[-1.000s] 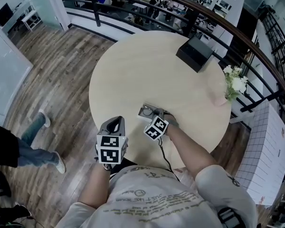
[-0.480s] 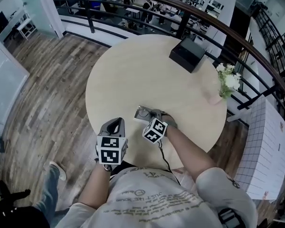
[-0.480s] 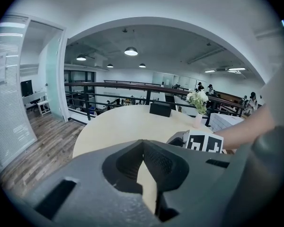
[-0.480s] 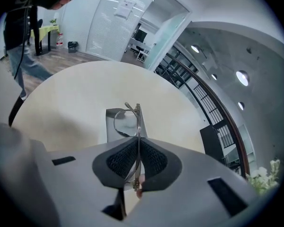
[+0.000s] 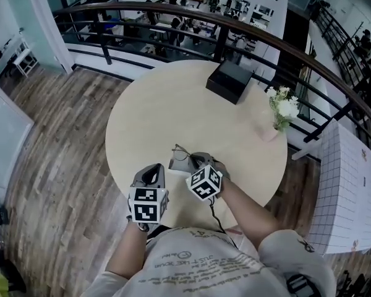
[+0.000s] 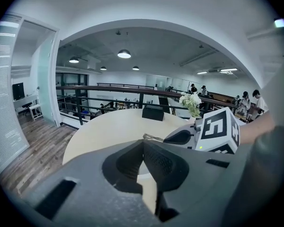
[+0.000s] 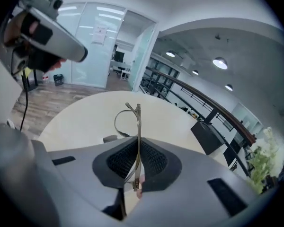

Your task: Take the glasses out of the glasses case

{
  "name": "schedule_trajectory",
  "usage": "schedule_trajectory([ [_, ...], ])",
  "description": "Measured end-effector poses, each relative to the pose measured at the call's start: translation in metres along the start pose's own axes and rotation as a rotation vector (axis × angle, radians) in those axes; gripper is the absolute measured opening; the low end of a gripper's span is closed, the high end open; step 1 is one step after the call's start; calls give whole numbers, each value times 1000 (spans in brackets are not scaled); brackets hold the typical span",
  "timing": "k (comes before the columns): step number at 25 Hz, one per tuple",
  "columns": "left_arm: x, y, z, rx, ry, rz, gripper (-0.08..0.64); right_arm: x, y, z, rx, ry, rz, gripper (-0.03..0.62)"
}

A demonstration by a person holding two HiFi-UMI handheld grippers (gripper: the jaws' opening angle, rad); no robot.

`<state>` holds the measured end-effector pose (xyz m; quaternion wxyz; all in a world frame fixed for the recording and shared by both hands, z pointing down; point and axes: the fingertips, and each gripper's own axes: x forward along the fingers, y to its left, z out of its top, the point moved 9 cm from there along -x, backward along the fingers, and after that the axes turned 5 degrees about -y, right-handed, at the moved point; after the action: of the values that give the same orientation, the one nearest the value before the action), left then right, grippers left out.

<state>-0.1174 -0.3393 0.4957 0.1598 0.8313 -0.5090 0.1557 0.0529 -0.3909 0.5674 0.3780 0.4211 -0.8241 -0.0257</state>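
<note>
At the near edge of the round desk, the left gripper hangs idle, its jaws pressed together on nothing. To its right, the right gripper is clamped on the glasses by one thin temple arm. The frame stands up just ahead of its jaws and seems raised off the desk. What may be the glasses case, a small grey piece just beyond its left jaw, shows too little to be sure. The lift-out looks all but done to me. The next move would be carrying the glasses aside and setting them down gently, since a one-arm hold could let them swing.
</note>
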Motion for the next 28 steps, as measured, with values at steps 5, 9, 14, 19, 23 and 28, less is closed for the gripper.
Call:
schedule_trajectory([
  [5, 6, -13, 14, 24, -27, -37, 14, -46, -20, 17, 168, -166, -112, 31],
  [9, -44, 5, 28, 45, -55, -74, 14, -102, 9, 69, 290, -274, -211, 31],
  [14, 2, -26, 44, 49, -110, -120, 14, -126, -37, 49, 440, -385, -291, 31],
  [19, 30, -52, 53, -3, -168, -147, 14, -149, -65, 26, 612, -456, -358, 29],
  [23, 20, -43, 61, -20, -178, -166, 14, -156, -54, 32, 661, -477, -398, 29],
  [28, 29, -43, 71, -2, -172, -195, 14, -150, -57, 31, 689, -475, -405, 28],
])
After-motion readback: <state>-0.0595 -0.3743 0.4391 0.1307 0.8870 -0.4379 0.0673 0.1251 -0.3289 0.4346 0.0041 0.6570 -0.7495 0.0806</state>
